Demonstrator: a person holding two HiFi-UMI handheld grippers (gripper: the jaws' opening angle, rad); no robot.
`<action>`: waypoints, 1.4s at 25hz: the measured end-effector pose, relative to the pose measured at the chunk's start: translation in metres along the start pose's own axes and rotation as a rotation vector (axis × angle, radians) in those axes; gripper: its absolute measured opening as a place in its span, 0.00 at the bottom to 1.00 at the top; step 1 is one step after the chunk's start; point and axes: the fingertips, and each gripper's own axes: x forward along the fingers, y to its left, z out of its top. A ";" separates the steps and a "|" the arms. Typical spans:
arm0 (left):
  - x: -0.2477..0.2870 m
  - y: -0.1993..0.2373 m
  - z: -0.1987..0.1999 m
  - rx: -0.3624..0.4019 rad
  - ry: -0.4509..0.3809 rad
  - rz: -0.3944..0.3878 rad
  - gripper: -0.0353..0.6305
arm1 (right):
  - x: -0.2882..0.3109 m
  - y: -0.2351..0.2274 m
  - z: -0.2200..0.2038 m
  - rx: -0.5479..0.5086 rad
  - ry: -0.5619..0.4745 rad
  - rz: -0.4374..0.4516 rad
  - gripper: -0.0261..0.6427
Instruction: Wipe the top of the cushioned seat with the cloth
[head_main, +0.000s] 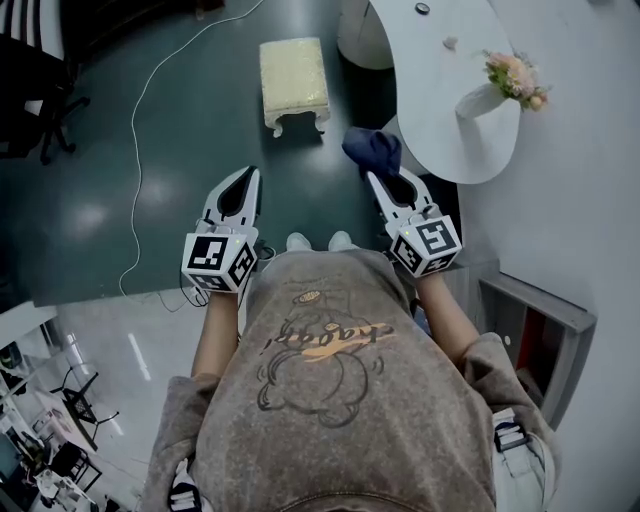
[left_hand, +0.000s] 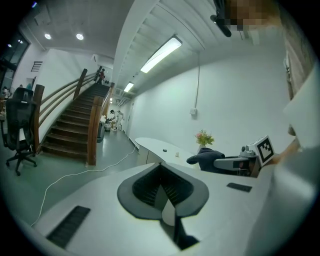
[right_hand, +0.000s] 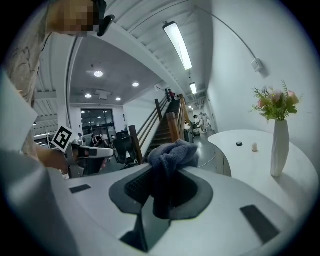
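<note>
My right gripper (head_main: 376, 180) is clamped on the blue cloth (head_main: 372, 150). My left gripper (head_main: 249, 176) is closed and empty. The cushioned stool (head_main: 293, 72) lies ahead-left of my right gripper, its long axis pointing away.

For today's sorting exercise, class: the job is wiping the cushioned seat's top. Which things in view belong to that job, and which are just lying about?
Belong to the job:
cushioned seat
cloth, clamped in the right gripper

Just lying about:
white table
vase of flowers
cable on the floor
office chair
</note>
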 end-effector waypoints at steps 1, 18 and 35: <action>-0.001 0.003 -0.001 0.000 0.000 -0.007 0.08 | 0.002 0.003 -0.001 -0.006 0.001 -0.004 0.18; 0.041 0.065 0.009 -0.019 -0.007 -0.047 0.08 | 0.075 -0.012 0.001 -0.015 0.012 -0.027 0.18; 0.214 0.160 0.075 -0.031 0.021 0.033 0.08 | 0.256 -0.131 0.071 -0.005 0.048 0.081 0.18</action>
